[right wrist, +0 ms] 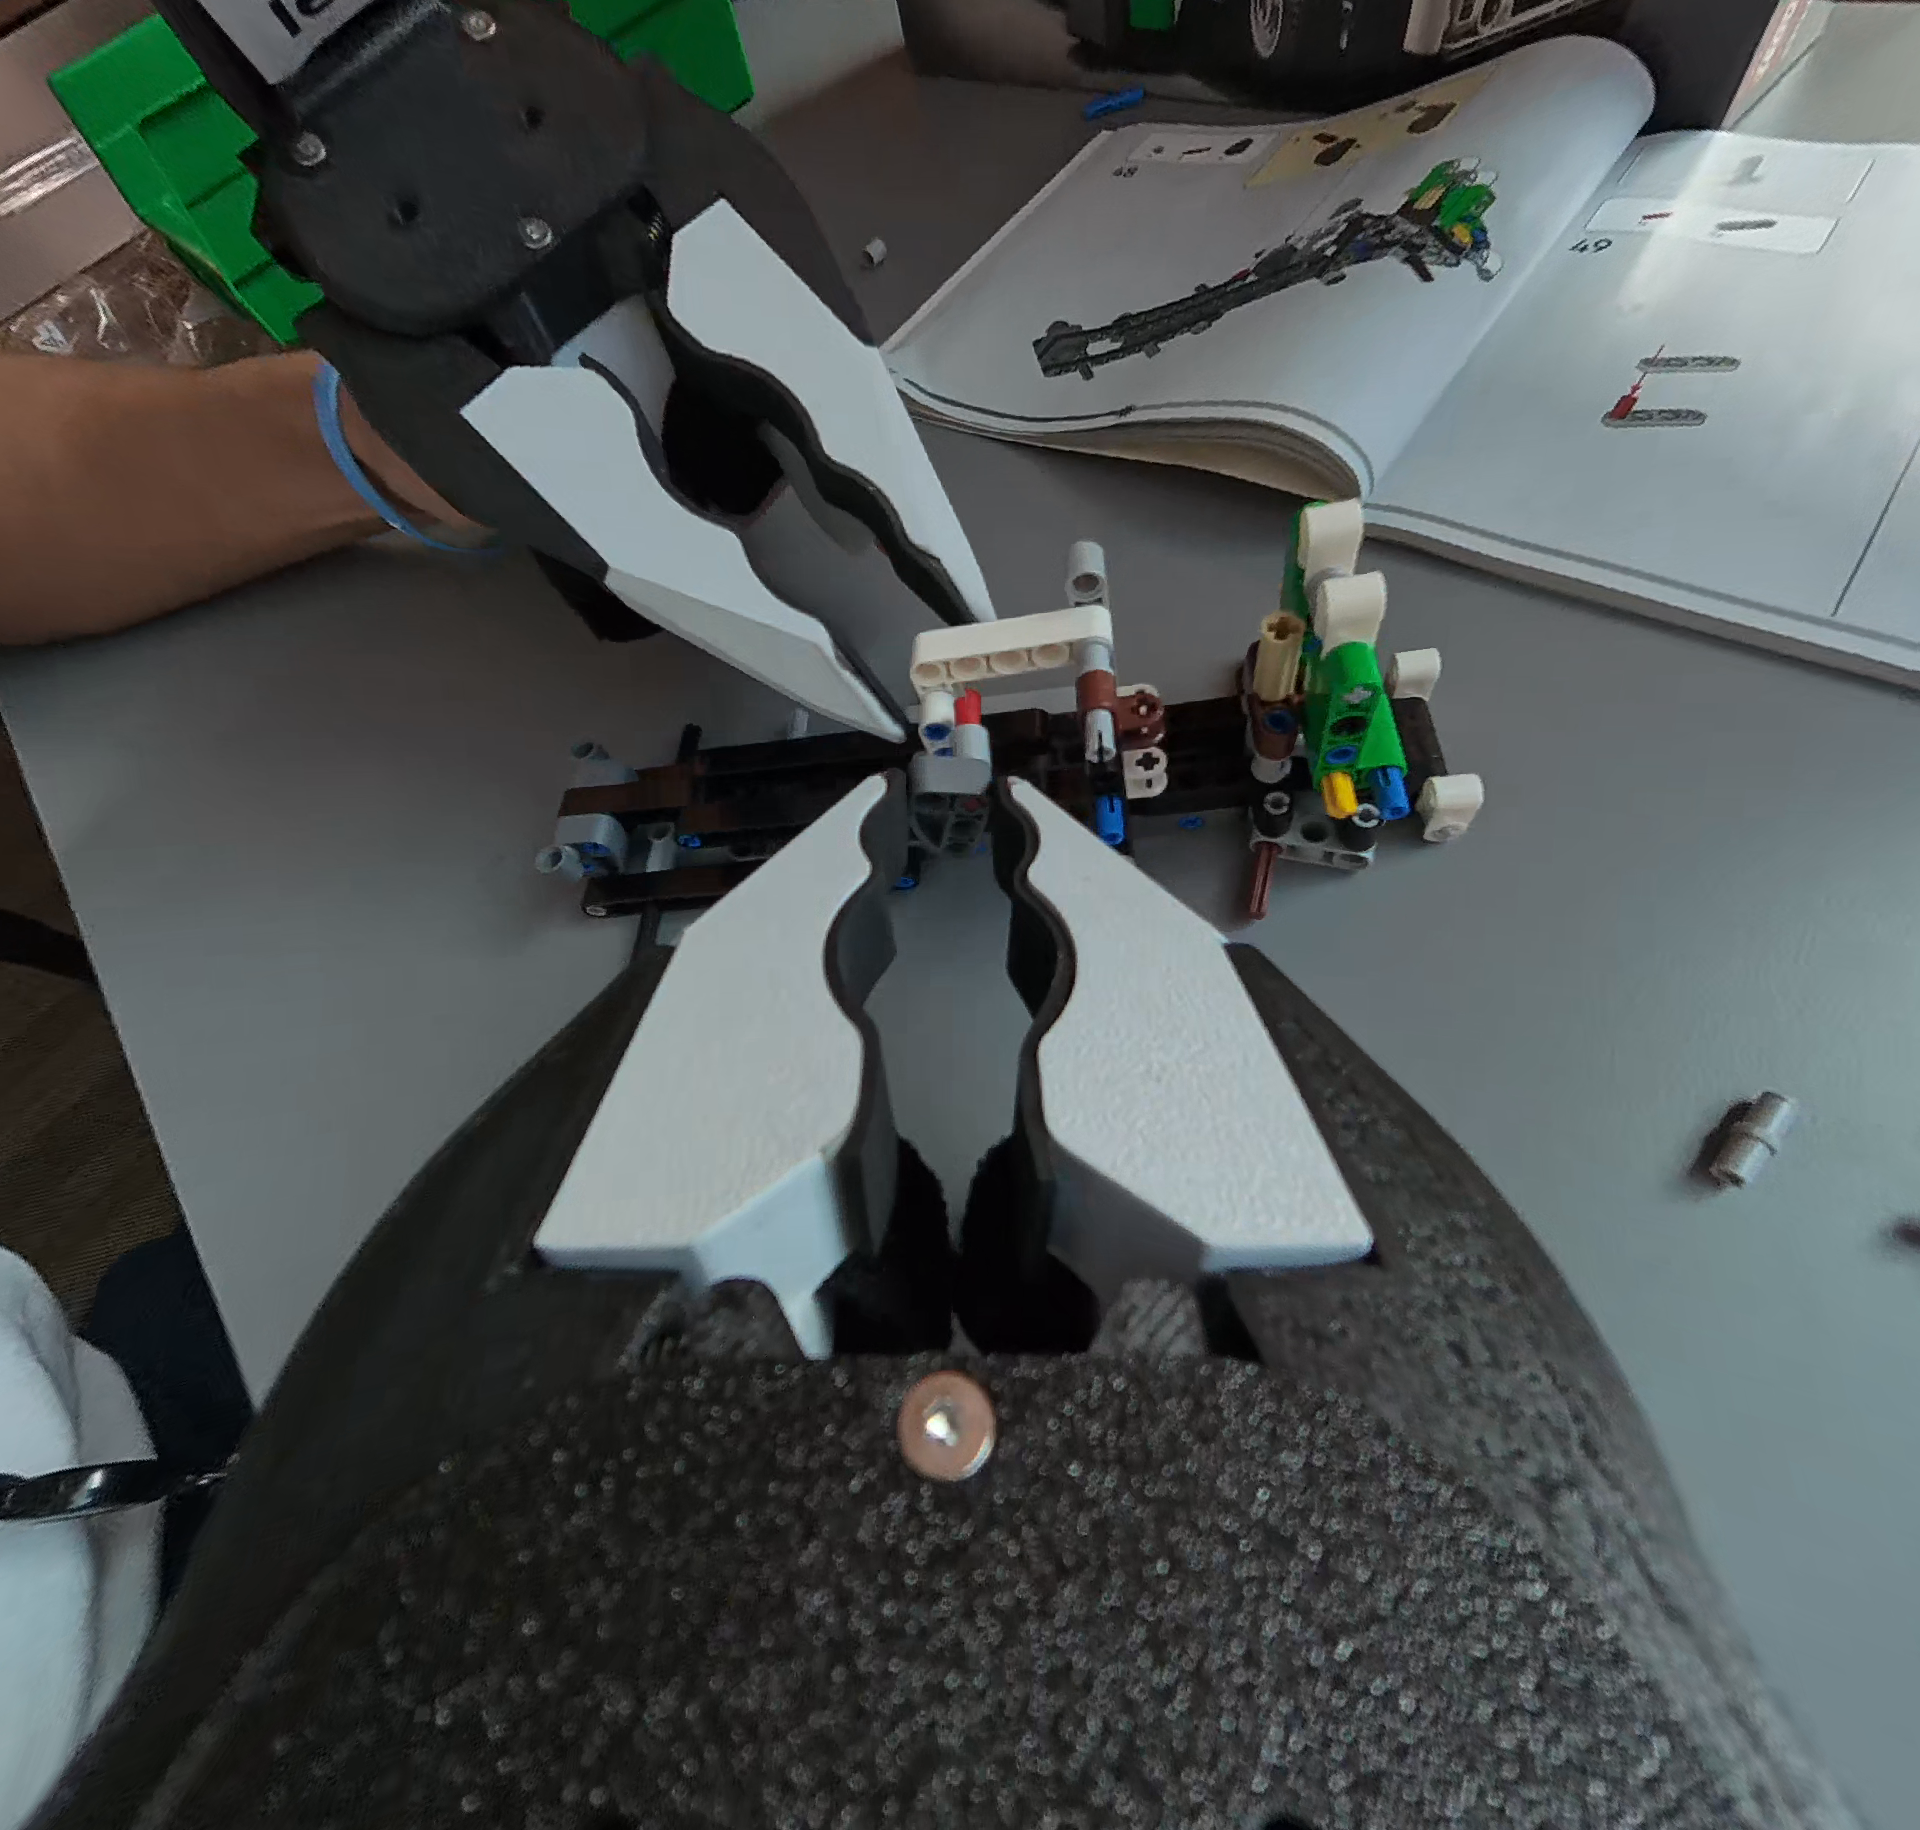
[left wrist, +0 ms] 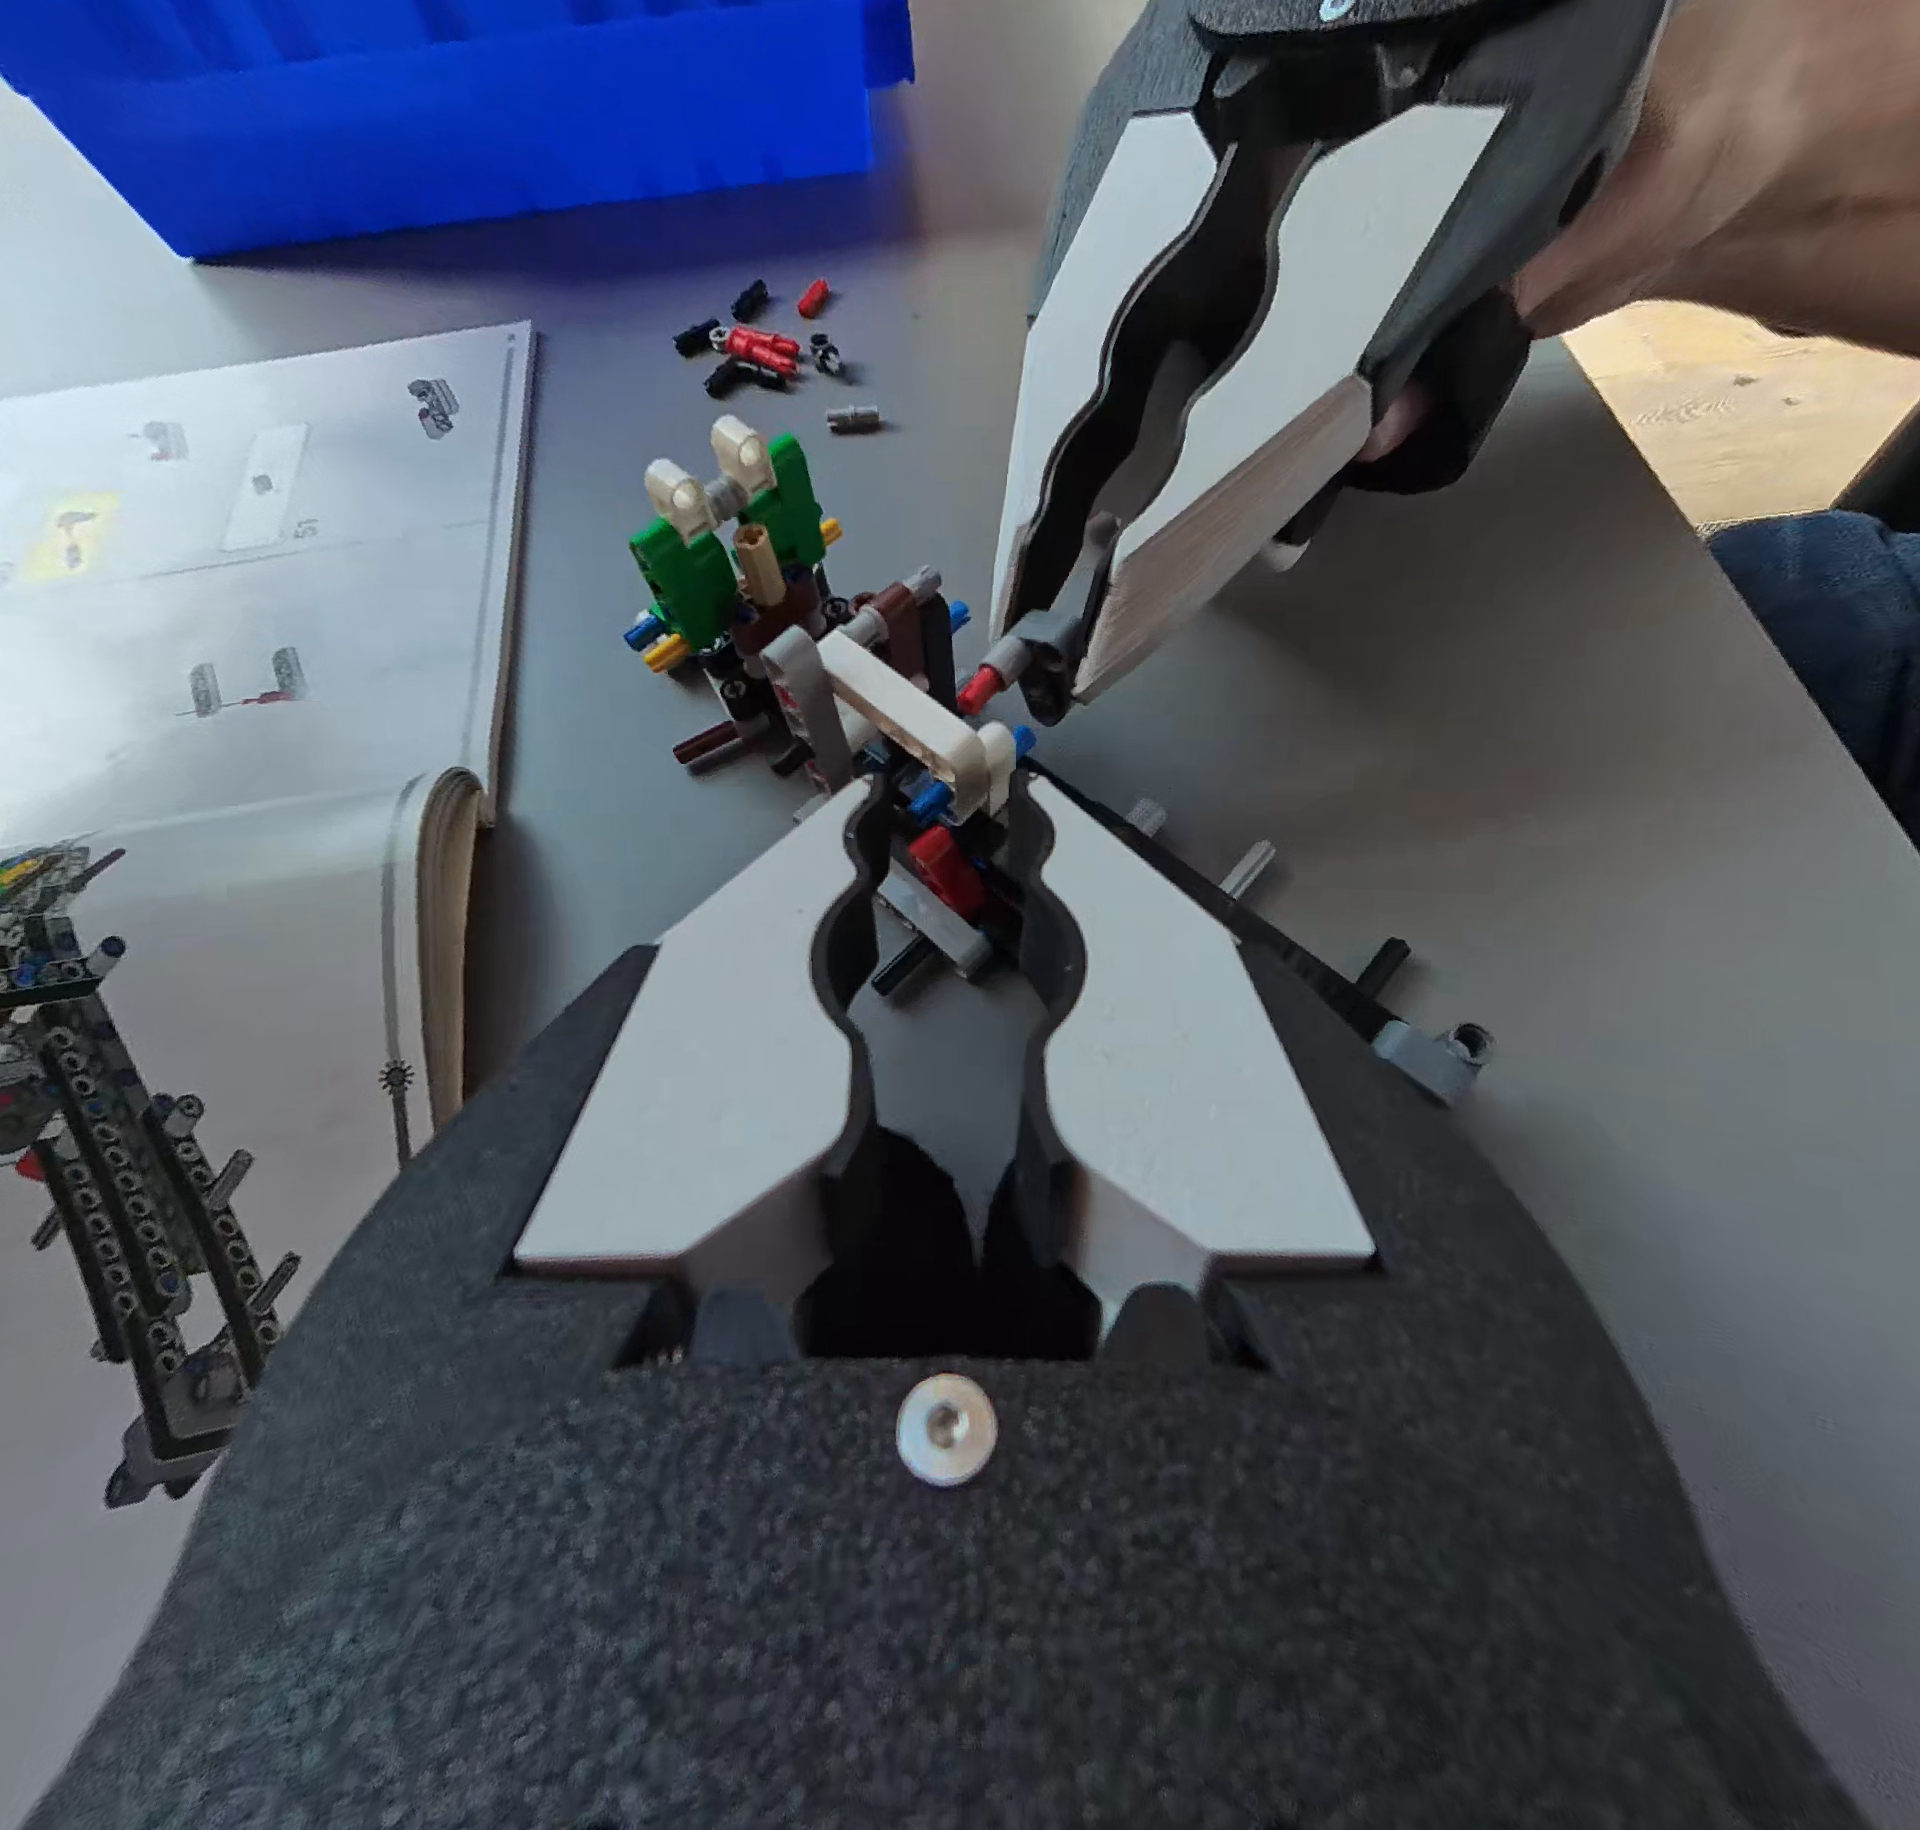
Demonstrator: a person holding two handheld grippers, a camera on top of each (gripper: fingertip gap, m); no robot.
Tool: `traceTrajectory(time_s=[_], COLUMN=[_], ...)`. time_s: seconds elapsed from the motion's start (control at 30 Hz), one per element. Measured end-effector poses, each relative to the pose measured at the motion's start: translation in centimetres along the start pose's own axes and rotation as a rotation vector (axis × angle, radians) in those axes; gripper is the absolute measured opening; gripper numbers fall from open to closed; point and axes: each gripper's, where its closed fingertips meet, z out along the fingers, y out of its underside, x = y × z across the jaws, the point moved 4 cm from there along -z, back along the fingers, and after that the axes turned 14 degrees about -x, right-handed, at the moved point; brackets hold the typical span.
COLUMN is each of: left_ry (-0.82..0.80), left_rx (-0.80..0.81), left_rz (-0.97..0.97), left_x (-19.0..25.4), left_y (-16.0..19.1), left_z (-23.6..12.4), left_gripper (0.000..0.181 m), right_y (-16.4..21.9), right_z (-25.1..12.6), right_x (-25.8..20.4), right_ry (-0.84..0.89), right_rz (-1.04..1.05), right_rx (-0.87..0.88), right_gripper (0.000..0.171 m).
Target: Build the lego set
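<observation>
Left wrist view: the left gripper [left wrist: 940, 814] is seen pinching the half-built lego chassis [left wrist: 831, 700] near its middle, its wavy-edged white fingers closed around the dark frame just beneath the white beam [left wrist: 904, 710]. From 1 o'clock the right gripper [left wrist: 1049, 658] is brought in, clamped on a dark grey connector [left wrist: 1049, 653] that carries a light grey sleeve and a red pin tip [left wrist: 977, 689]. That tip is aimed toward 7 o'clock, at the frame beside the white beam, and lies just short of it; whether it already touches cannot be told. The coming push is judged to run along the pin's long axis, so a hole in line with it is needed.

In the right wrist view the chassis [right wrist: 1039, 762] lies across the grey table [right wrist: 1558, 949] from 9 to 3 o'clock, with the green block [right wrist: 1351, 710] at its 3 o'clock end. The parts are hard, glossy plastic with round holes; the gripper bodies are grainy black. A matte instruction booklet [right wrist: 1507, 326] lies open at 1 o'clock, and loose pins [left wrist: 764, 346] sit beyond the model.
</observation>
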Motion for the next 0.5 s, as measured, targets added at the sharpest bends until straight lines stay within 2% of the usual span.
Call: traceTrajectory(time_s=[0.33,0.5], left_ry=[0.035,0.074], left_rx=[-0.033,-0.036], left_rz=[-0.023,-0.038], left_x=[-0.12,-0.09], left_y=[0.16,0.15], left_z=[0.44,0.5], left_gripper=[0.013,0.012], right_y=[-0.33,-0.34], right_z=[0.56,0.5], right_x=[0.32,0.16], right_ry=[0.019,-0.004], right_rz=[0.059,0.024], right_rx=[0.002,-0.002], right_gripper=[0.015,0.014])
